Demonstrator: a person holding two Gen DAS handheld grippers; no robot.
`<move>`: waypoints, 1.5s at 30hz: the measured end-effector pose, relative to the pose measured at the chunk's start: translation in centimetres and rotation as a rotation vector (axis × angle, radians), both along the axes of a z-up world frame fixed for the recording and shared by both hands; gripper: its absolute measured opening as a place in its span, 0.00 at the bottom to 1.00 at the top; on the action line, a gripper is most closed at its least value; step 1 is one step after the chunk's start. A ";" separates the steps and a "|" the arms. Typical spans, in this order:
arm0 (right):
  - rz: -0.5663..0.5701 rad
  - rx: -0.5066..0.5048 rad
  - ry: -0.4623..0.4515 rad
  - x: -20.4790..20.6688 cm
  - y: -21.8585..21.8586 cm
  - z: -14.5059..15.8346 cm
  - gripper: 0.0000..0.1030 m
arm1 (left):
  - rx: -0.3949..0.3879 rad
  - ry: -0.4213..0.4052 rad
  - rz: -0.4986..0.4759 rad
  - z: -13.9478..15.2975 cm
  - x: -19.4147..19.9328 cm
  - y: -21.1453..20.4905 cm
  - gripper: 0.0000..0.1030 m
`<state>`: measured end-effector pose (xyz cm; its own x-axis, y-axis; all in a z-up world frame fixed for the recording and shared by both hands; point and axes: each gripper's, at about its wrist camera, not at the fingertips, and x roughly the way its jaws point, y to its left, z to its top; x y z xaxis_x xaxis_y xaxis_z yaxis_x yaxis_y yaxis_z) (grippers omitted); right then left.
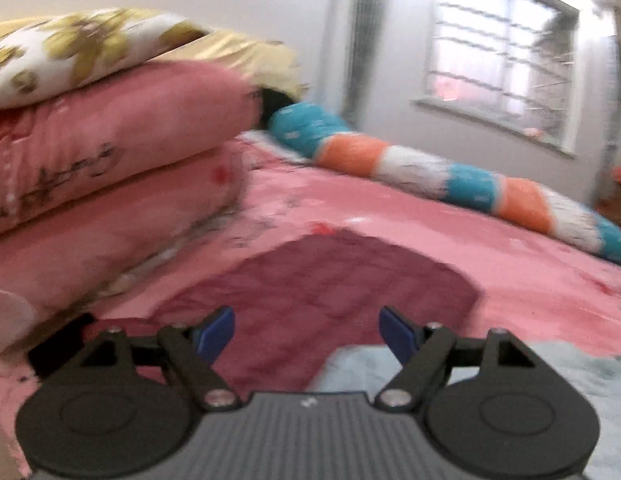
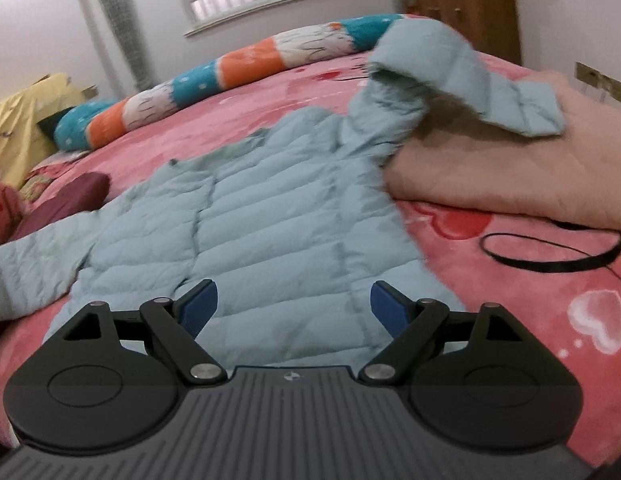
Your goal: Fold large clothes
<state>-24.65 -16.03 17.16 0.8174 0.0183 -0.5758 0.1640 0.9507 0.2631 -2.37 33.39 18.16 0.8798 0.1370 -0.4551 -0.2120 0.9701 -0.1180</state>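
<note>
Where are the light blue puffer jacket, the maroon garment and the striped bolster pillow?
light blue puffer jacket [image 2: 270, 232]: right wrist view, quilted front panel.
maroon garment [image 1: 330, 292]: left wrist view, middle of the flat cloth.
striped bolster pillow [image 1: 352, 152]: left wrist view, orange band.

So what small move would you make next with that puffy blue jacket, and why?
Probably reach the right hand-held gripper, open and empty, toward the pale blue quilted jacket's sleeve draped over the folded beige blanket; it should fold inward first.
</note>
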 end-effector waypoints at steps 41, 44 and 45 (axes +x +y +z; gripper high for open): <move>0.186 -0.005 0.278 0.1 0.6 -2.6 0.62 | -0.200 0.421 -0.427 -13.3 -8.1 -19.4 0.04; 0.225 0.015 0.278 -0.1 0.5 -2.1 0.43 | -0.169 0.413 -0.417 -12.9 -8.5 -19.4 0.03; 0.242 0.018 0.281 0.2 0.5 -1.9 0.39 | -0.154 0.412 -0.412 -12.6 -8.7 -19.4 0.03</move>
